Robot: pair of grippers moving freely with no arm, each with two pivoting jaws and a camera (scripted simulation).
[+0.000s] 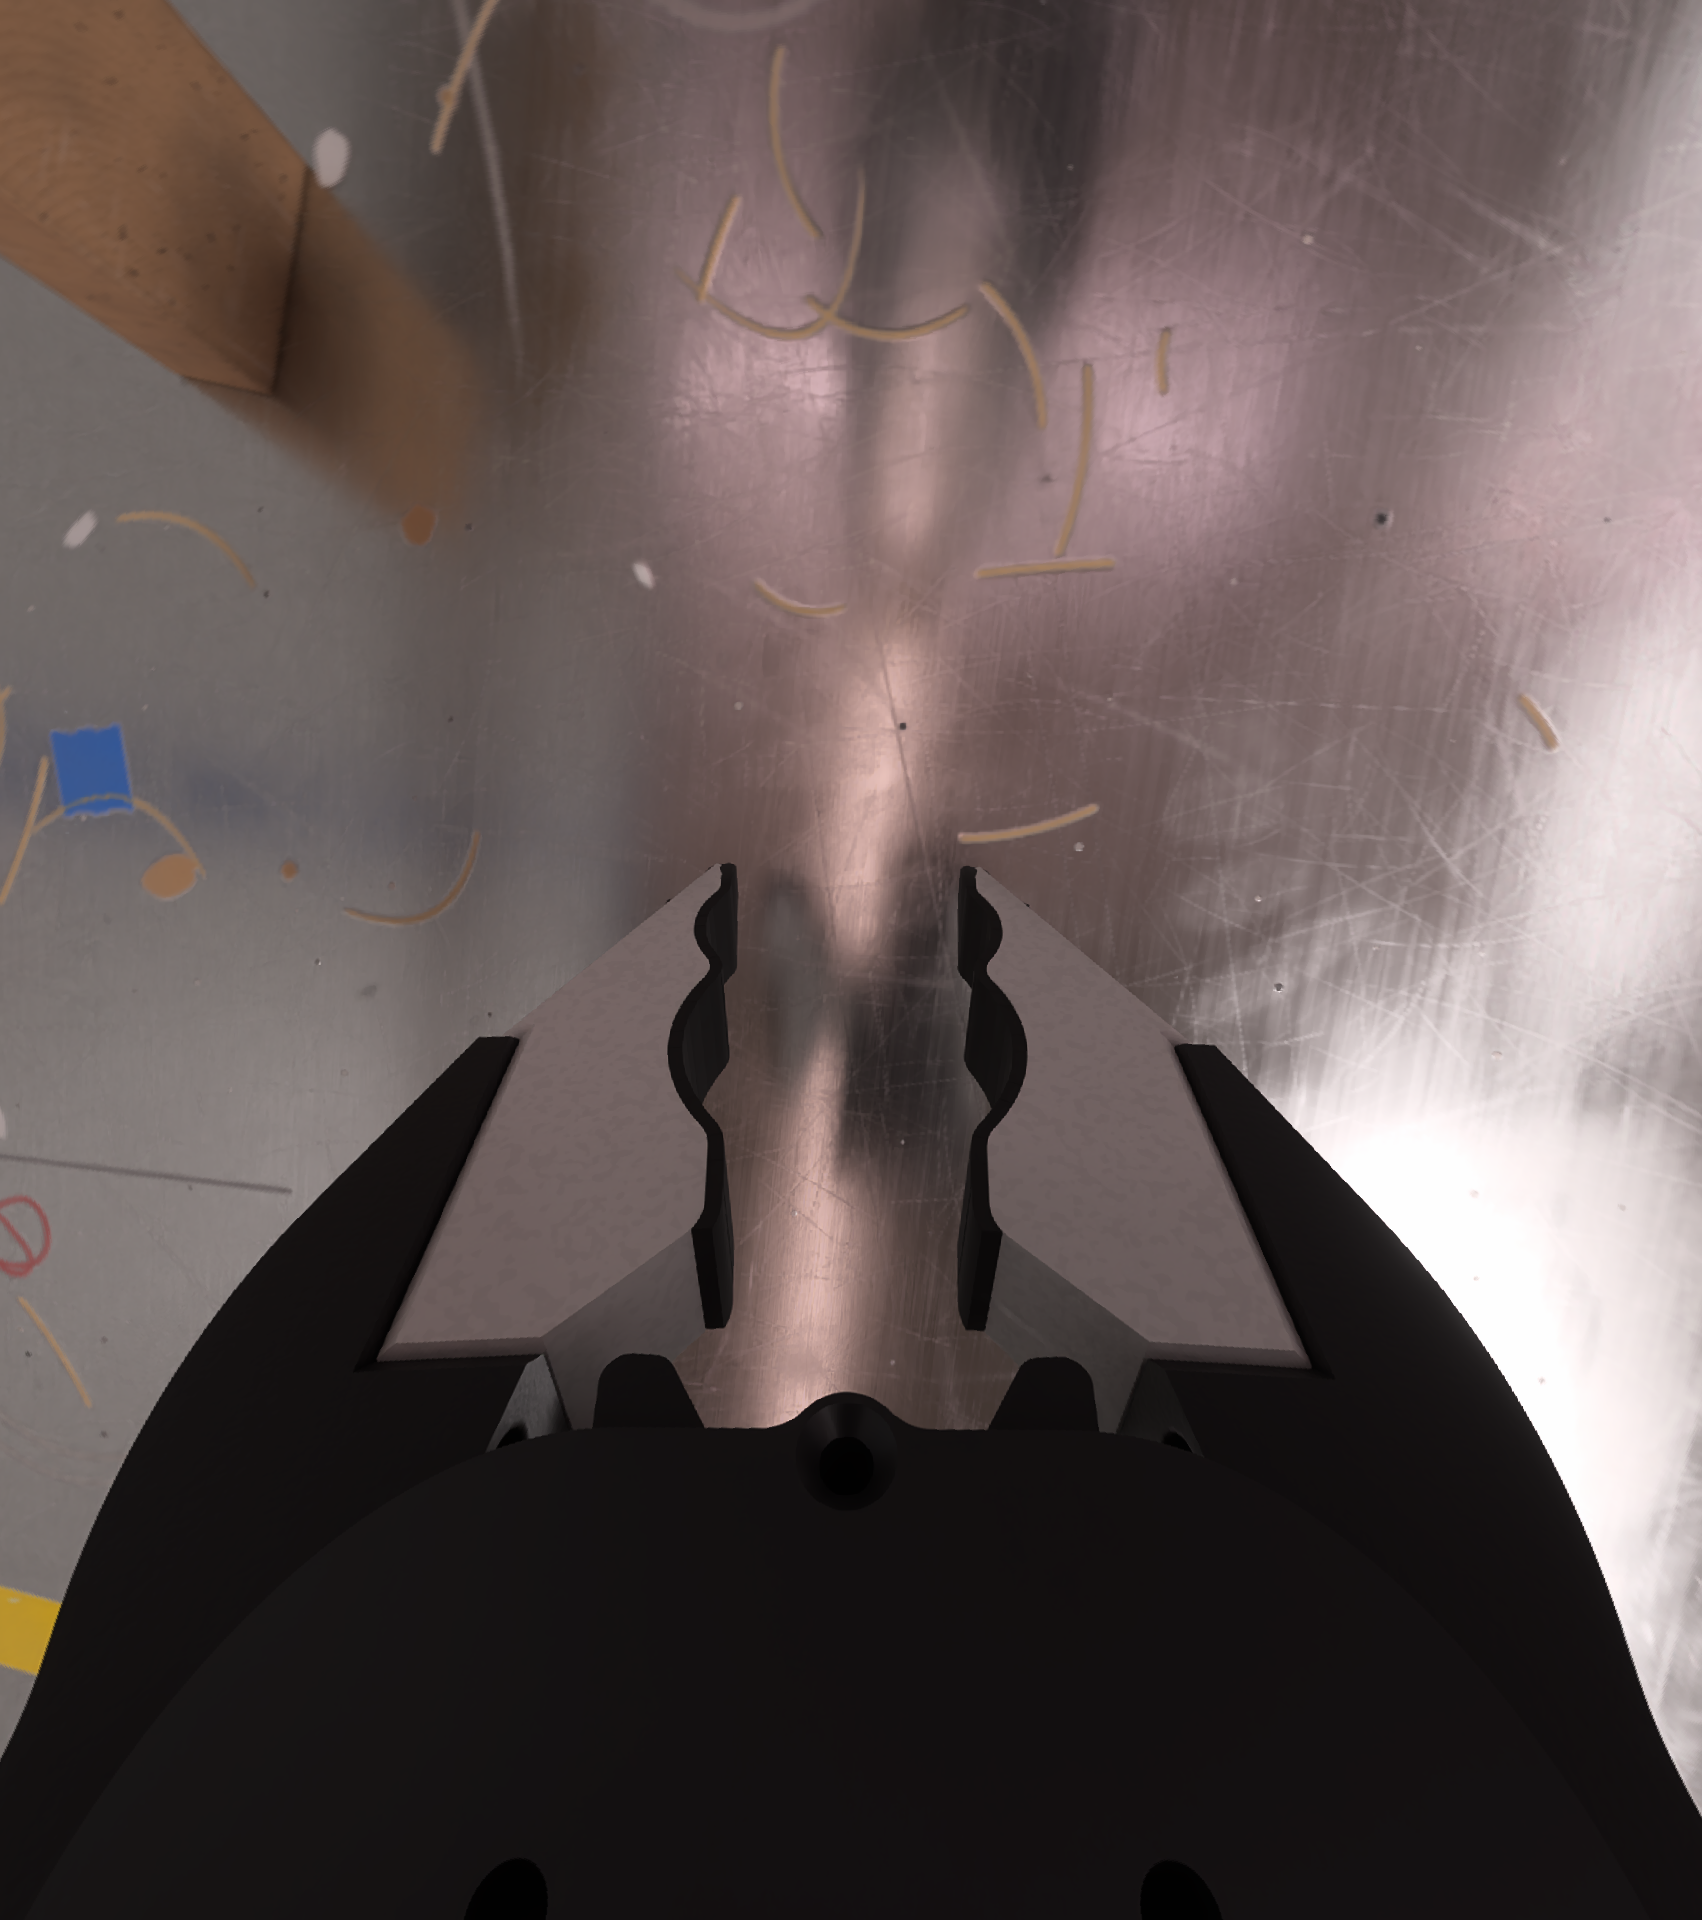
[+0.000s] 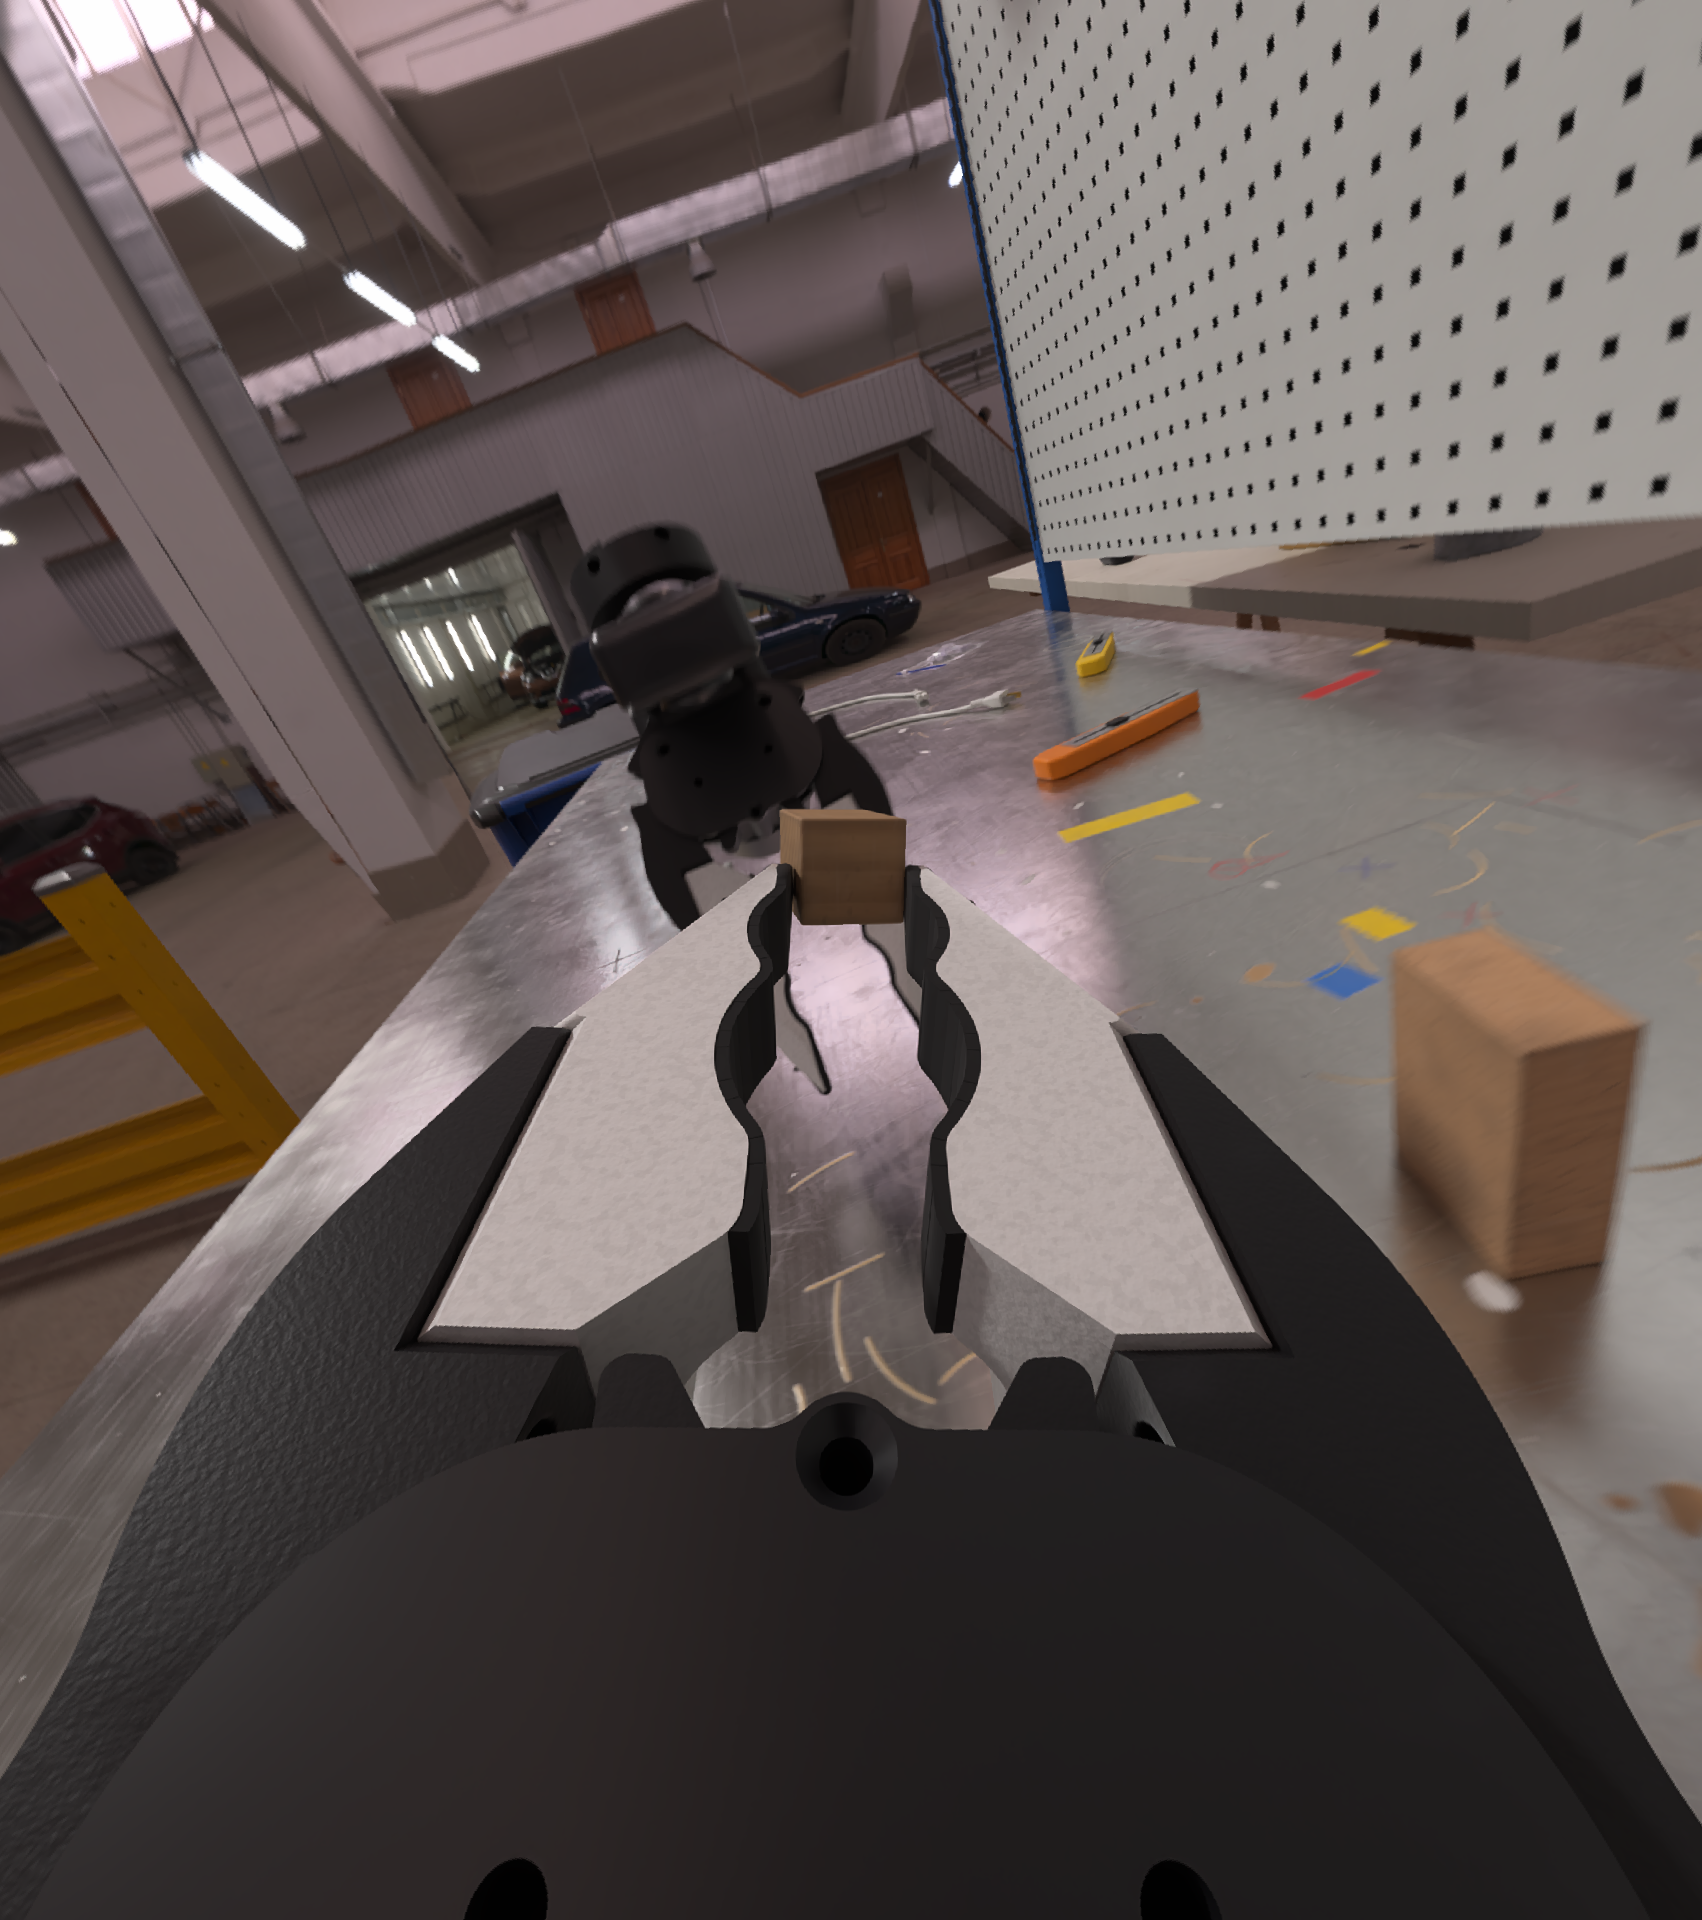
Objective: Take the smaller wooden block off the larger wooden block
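My right gripper (image 2: 845, 883) is shut on the smaller wooden block (image 2: 845, 879), a small tan cube held at its fingertips above the metal table. The larger wooden block (image 2: 1512, 1107) stands on the table to the right of it, apart from the cube. It also shows in the left wrist view (image 1: 99, 177) at the top left. My left gripper (image 1: 845, 883) is open and empty, pointing down at bare metal. It shows in the right wrist view (image 2: 722, 769) beyond the cube.
The scratched metal table (image 2: 1190, 935) carries an orange tool (image 2: 1117, 732), a yellow tool (image 2: 1096, 655), white cables (image 2: 920, 707), tape marks and wood shavings. A white pegboard (image 2: 1398, 270) stands at the back right. The table's left edge (image 2: 473, 935) drops to the floor.
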